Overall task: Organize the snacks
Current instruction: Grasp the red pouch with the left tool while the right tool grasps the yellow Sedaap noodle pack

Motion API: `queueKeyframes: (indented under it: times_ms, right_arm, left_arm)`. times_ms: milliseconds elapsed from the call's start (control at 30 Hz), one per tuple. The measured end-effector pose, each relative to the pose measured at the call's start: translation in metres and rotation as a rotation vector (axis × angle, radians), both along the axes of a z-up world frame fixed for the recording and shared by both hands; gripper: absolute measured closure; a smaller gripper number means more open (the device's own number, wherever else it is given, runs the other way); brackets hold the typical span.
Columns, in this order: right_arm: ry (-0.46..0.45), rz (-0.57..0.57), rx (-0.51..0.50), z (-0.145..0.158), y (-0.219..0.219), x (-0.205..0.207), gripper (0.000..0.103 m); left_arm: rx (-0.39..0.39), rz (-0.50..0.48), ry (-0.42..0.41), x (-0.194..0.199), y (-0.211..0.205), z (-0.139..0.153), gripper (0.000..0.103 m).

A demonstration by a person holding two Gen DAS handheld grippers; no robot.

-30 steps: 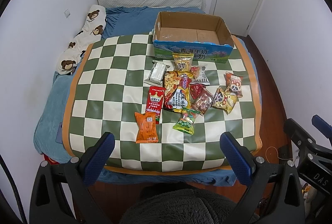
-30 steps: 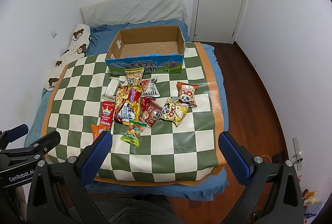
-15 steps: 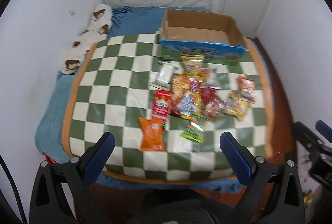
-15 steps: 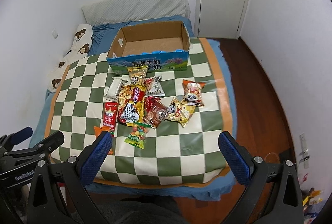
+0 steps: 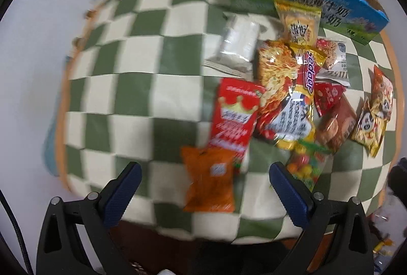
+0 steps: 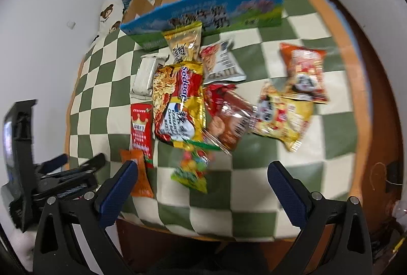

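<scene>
Several snack packets lie in a heap on the green-and-cream checked mat point(image 5: 142, 63). Nearest me are an orange packet point(image 5: 209, 183) and a long red packet point(image 5: 234, 114). My left gripper point(image 5: 203, 170) is open and hovers just above the orange packet, its fingers on either side of it. My right gripper point(image 6: 203, 170) is open too, above a green candy bag point(image 6: 192, 172) and near two panda packets point(image 6: 283, 113). A big noodle bag point(image 6: 179, 102) lies mid-heap. The open cardboard box point(image 6: 208, 5) with a blue printed front stands behind the heap, and its visible floor is bare.
The mat covers a bed with blue bedding; a bear-print pillow point(image 6: 108, 15) lies at the far left. Wooden floor point(image 6: 379, 97) runs along the right side. In the right wrist view, the left gripper point(image 6: 63, 173) shows at the left edge. White walls surround the bed.
Both grippers have moved forward and down toward the snack heap, so the packets look much larger. Both views are motion-blurred. Nothing has been taken hold of.
</scene>
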State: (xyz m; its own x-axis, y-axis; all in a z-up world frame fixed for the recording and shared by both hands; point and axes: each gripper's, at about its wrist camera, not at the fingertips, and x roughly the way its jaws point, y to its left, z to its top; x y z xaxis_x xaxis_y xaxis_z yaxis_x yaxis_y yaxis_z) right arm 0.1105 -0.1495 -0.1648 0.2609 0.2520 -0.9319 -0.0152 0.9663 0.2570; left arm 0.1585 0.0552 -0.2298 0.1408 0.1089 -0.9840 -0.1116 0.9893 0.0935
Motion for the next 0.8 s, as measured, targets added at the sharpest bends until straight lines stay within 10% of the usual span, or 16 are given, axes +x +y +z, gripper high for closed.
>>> queueKeyframes:
  times_ms: [167, 300, 800]
  right_arm:
    - [0.03, -0.023, 0.029, -0.034, 0.012, 0.031, 0.005]
    - [0.045, -0.057, 0.015, -0.049, 0.02, 0.05, 0.008]
    - [0.163, -0.103, -0.05, -0.11, 0.102, 0.119, 0.008]
  left_arm:
    - [-0.054, -0.076, 0.056, 0.041, -0.002, -0.055, 0.013]
    - [-0.14, -0.134, 0.096, 0.056, -0.004, -0.088, 0.047]
    - [-0.136, -0.077, -0.001, 0.063, 0.059, -0.056, 0.057]
